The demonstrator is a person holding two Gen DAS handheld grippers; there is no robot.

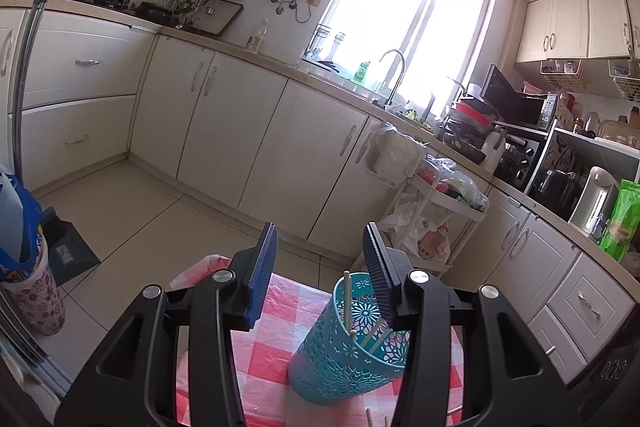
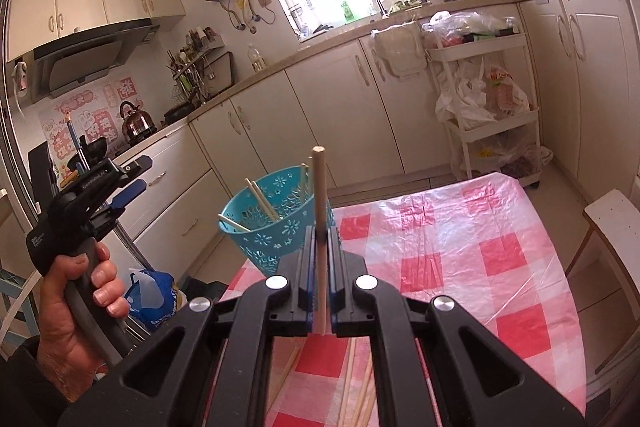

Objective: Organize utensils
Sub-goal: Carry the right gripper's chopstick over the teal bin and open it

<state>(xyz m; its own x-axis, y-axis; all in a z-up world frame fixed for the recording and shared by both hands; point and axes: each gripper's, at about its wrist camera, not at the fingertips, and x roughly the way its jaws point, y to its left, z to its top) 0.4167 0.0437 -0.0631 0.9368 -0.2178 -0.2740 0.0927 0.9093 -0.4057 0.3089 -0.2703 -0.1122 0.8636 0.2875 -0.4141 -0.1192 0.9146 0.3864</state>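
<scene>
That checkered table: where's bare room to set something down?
The checkered cloth is bare right of the teal holder, out to its far edge. It is crowded near the camera, where loose chopsticks lie under the right tool.

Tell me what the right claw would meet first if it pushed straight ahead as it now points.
Probably the perforated turquoise plastic holder, standing just beyond the right claw, which is shut on an upright wooden chopstick. Depth is unclear; it might pass just right of the holder.

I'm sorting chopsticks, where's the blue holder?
In the right wrist view, the blue holder stands on the checked tablecloth, just behind the right claw.
</scene>
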